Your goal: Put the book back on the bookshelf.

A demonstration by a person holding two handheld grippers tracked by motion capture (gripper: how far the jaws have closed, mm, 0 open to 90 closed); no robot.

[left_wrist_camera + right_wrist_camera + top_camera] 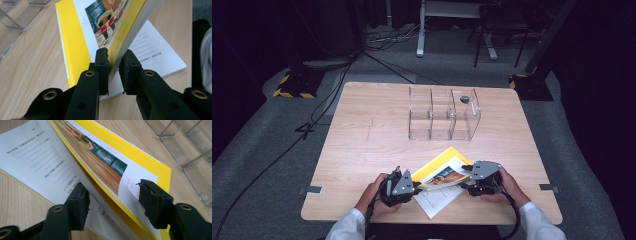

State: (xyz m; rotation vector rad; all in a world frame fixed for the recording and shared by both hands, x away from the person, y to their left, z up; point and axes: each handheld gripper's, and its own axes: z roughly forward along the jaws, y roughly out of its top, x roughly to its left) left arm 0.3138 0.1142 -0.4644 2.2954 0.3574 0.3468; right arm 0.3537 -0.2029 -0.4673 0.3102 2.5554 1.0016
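Book opening is underway: we are pinching its lifted front part with the left gripper. Right gripper is gaping around the pages (probably needing a firm clamp next).

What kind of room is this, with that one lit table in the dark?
Probably a lab or studio set up for recording handling work. A light wooden table stands alone on grey carpet, black cables trail across the floor, and dark stands with yellow-and-black striped bases flank it.
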